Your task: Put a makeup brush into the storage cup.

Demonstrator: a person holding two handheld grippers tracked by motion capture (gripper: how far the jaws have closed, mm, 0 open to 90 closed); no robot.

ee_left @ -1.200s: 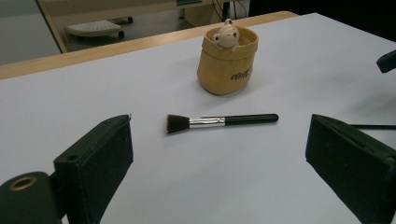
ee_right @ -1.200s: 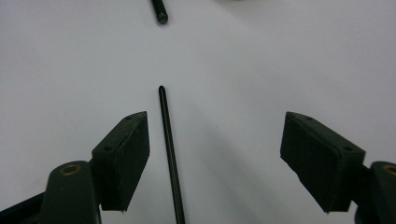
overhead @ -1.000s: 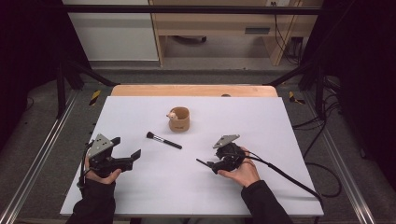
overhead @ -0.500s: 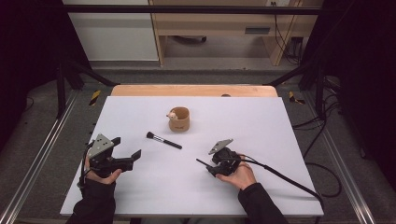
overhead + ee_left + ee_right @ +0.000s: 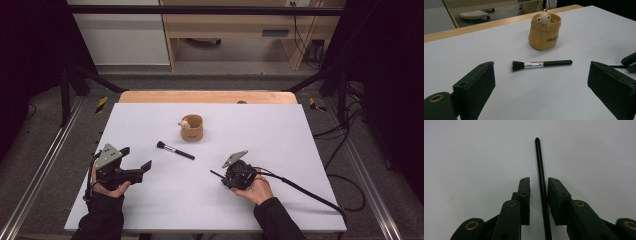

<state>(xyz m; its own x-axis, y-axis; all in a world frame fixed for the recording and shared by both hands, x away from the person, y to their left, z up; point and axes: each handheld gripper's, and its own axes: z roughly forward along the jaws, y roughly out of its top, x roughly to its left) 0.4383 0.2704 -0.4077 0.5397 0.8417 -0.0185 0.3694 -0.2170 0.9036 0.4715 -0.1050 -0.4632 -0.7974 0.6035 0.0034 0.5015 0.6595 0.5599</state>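
A makeup brush with a black handle lies on the white table, bristles to the left. Behind it stands a tan pouch-shaped cup with a small bear figure on its rim. My left gripper rests at the front left, open wide, facing the brush from a short way off. My right gripper lies low at the front centre. Its jaws have just been closing around a thin black stick lying on the table; a narrow gap remains beside it.
A wooden strip runs along the table's far edge. The right gripper's cable trails to the right across the table and off its corner. Metal rails flank the table, and a desk stands beyond it.
The right gripper's jaws have narrowed around the thin black stick, and that hand has shifted slightly toward the table's front. The left gripper, brush and cup have not moved.
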